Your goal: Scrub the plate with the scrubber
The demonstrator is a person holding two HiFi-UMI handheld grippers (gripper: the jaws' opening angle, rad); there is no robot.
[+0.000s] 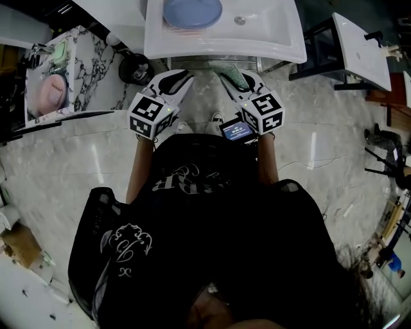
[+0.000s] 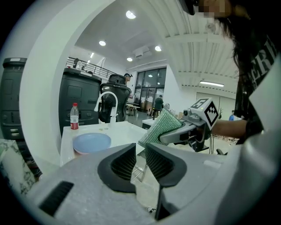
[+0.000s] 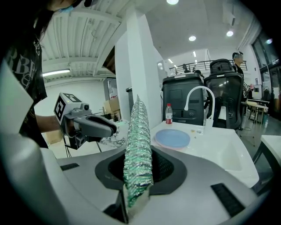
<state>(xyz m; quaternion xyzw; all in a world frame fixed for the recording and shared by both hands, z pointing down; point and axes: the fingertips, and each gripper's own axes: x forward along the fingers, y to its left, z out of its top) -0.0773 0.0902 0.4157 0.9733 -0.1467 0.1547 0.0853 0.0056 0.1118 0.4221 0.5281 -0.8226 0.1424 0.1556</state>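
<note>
Pale blue round plate [image 1: 192, 11] lies flat on the white worktop [image 1: 282, 40], just left of the sunken white basin [image 1: 270, 19], with neither tool touching it. In my gripper views a clear bottle with a red cap [image 3: 168, 113] and a curved white tap [image 3: 199, 100] stand behind it.

The green woven scrubber [image 3: 138, 145] is well apart from the plate. I have it clenched in the right gripper [image 3: 139, 169], whose jaws are pressed on its lower part. The cloth stands upright on edge and rises above the tips.

My left gripper [image 2: 140, 151] carries nothing. Its jaws stand a narrow gap apart, and I see floor through the slot.

From the head camera, both grippers hang side by side short of the worktop's near edge, over the pale marbled floor [image 1: 64, 160]. Their tips slant toward each other and their marker cubes face back to the person holding them. That person wears a black printed shirt [image 1: 192, 225], and both forearms reach forward to the grips.
</note>
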